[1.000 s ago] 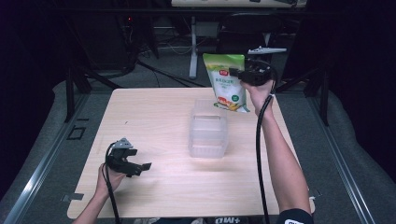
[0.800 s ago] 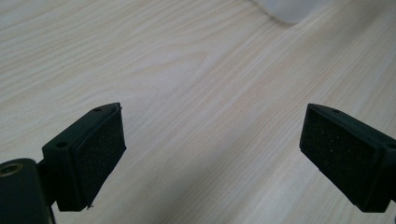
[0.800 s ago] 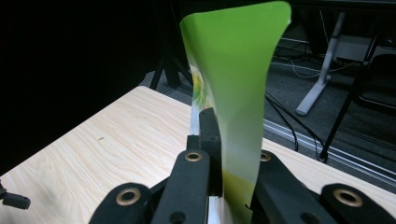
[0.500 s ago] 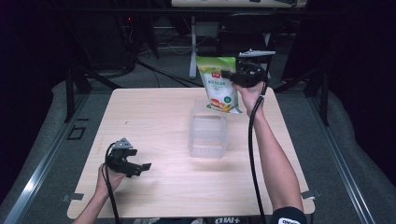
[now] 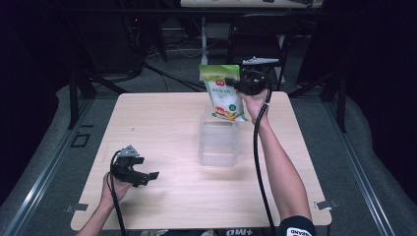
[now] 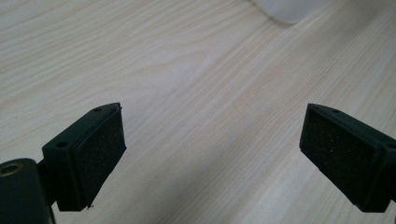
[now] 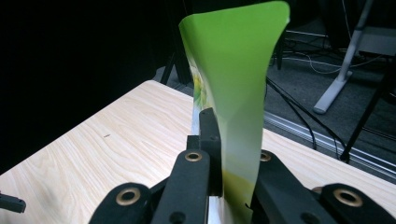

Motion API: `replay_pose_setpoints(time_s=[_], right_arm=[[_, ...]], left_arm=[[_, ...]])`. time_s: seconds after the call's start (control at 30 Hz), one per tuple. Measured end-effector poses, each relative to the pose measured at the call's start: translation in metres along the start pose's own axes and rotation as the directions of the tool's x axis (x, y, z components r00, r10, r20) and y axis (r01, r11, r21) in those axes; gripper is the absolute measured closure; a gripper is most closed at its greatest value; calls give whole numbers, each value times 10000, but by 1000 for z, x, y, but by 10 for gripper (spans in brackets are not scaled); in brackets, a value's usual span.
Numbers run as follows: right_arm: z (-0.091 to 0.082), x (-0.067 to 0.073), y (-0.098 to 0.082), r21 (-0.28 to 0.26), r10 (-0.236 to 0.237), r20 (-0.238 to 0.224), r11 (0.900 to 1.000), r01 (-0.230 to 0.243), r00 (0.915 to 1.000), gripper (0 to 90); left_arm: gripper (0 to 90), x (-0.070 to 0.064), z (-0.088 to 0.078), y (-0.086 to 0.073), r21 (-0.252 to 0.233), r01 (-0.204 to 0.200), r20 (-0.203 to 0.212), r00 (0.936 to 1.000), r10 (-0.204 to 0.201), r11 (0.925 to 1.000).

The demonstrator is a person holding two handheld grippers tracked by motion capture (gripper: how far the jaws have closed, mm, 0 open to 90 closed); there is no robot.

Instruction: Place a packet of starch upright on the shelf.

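Green-and-white printed pouch hangs in the air over the far end of the clear plastic container, above the tabletop; right hand-held gripper pinches it by its upper edge, jaws closed tight on the film, as the right gripper view shows; film bows and curls above the pinch, so soft and thin, likely light; glossy, so probably slippery, and a grip near a sealed edge looks safest; contents can't be told; body swings free below the grip, bottom corner near the container's rim, touching or not unclear; left hand-held gripper rests low near the tabletop's near left, jaws wide apart, nothing between them, pads over bare wood.
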State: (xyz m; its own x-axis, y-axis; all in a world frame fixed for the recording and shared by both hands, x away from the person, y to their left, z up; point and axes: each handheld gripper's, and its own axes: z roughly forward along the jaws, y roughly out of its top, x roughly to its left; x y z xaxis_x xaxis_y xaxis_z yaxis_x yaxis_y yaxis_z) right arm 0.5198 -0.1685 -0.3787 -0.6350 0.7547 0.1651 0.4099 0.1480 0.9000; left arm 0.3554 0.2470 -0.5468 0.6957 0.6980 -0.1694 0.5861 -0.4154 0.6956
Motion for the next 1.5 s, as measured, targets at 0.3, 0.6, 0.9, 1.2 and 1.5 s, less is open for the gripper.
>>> replay_pose_setpoints(time_s=[0.3,0.6,0.9,1.2,1.5], right_arm=[[15,-2,-8,-77,31,-233,10000,-32,9997,900],[28,-3,-17,-42,148,-394,9999,-150,9991,900],[41,0,-23,69,63,-423,10000,-60,9991,900],[52,-1,-31,113,-60,-404,9999,64,9992,900],[60,-5,-39,113,-129,-481,9998,134,9988,900]], left_arm=[[67,0,-1,0,-24,-10,36,10000,10,10000],[68,0,-1,0,-36,-49,26,10000,49,10000],[68,0,-1,0,-45,5,49,10000,-5,10000],[68,0,-2,0,-37,-42,53,10000,42,10000],[68,0,-2,0,-44,-45,60,10000,45,10000]])
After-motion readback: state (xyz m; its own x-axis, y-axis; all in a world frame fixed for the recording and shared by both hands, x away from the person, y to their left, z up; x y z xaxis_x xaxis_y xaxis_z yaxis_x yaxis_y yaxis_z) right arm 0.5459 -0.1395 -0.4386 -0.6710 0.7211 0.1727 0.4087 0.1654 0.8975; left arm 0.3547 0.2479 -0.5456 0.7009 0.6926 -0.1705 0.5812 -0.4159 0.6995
